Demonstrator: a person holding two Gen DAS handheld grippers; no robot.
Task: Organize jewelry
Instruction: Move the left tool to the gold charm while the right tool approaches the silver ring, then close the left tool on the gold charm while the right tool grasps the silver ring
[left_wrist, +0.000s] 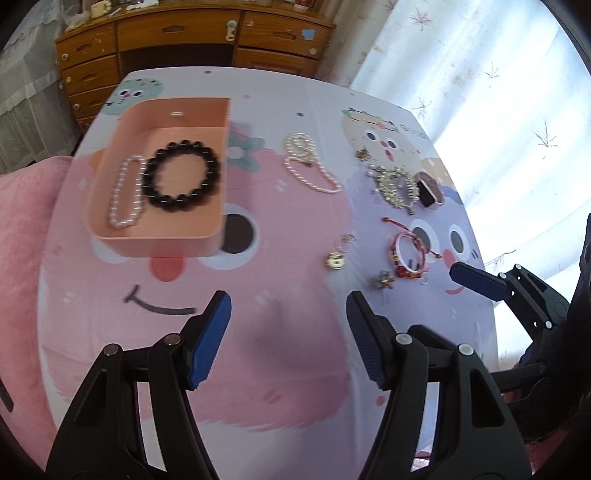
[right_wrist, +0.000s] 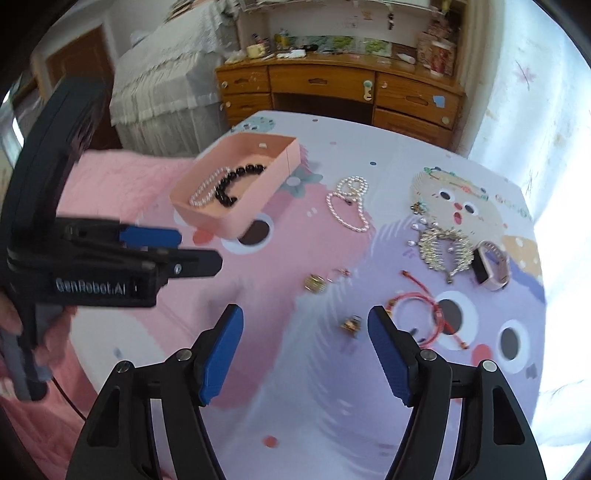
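Two grippers hung over the cartoon-printed table (left_wrist: 258, 369), both tilted steeply downward, and neither held anything. Your left gripper (left_wrist: 288, 339) stood with its blue pads parted over bare pink print. Your right gripper (right_wrist: 306, 354) was likewise spread wide, nothing between its pads.

Nearest your right gripper lay a small gold charm (right_wrist: 351, 325), just ahead and slightly right of centre between the pads. Beside it, close to the right-hand pad, sat the red cord bracelet (right_wrist: 417, 317), a flat loop with its loose cord running away up and to the left. From the left wrist view these same pieces sat off to the right, well away from the left pads, so your right hand was the nearer one for them, as I judge it.

A little further on lay a gold pendant (right_wrist: 316, 283). Beyond that, to the right, a spiky gold bracelet (right_wrist: 445, 251) touched or nearly touched a pink watch (right_wrist: 491, 267). A pearl necklace (right_wrist: 351, 203) lay in loops near the table's middle.

Farther left stood the pink tray (left_wrist: 166, 243), already holding a black bead bracelet (left_wrist: 183, 175) and a pearl bracelet (left_wrist: 127, 192) side by side. It lay ahead and left of your left gripper.

Behind the table was a wooden dresser (right_wrist: 332, 85).
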